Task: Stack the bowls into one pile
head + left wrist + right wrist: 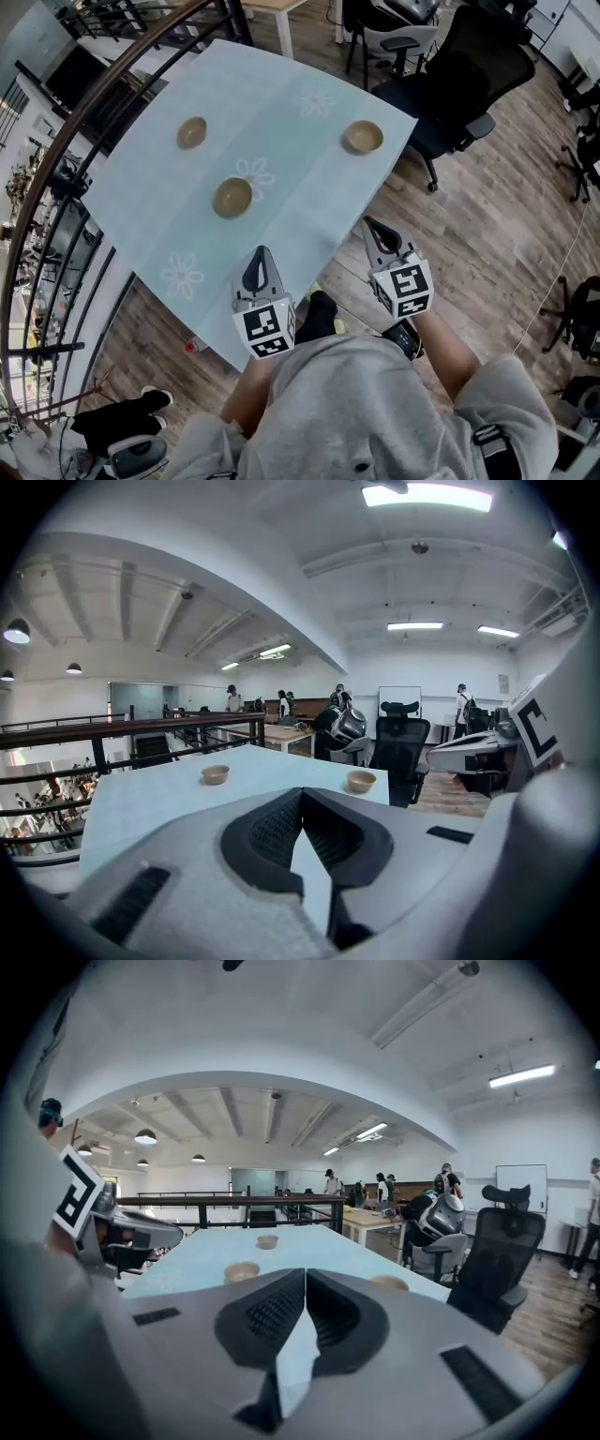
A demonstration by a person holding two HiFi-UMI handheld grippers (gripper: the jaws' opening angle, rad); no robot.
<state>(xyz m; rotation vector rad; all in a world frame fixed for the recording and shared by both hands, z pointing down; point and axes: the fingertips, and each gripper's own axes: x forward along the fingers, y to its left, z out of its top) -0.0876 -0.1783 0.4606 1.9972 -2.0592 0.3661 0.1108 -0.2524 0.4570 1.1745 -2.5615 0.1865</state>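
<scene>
In the head view, three bowls are seen well apart on the table [309,187] under a pale blue cloth: the left bowl [191,132] far, the middle bowl [232,197] nearer, the right bowl [363,137] by the far right edge; the left gripper [259,253] and the right gripper [369,225] are held at the near edge, nothing touched. In the left gripper view, the jaws are seen pressed together, nothing between them; two bowls are seen beyond. In the right gripper view, the jaws are likewise closed and empty; all three bowls lie ahead.
</scene>
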